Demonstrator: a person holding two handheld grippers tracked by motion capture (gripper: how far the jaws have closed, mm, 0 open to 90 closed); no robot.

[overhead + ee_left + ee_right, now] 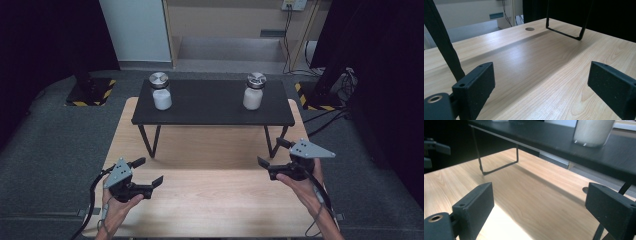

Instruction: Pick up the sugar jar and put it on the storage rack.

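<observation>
Left gripper [149, 172] near-left over the wooden table [210, 200], jaws spread, nothing between them. Far side: black shelf [212, 107] standing on the table, left jar [161, 91] of white powder at its left end, right jar [253, 92] at its right end, both upright with metal lids, well apart. Right gripper [271, 152] near-right, just in front of the shelf's right leg, jaws spread and empty, right jar [592, 131] above and beyond it.
</observation>
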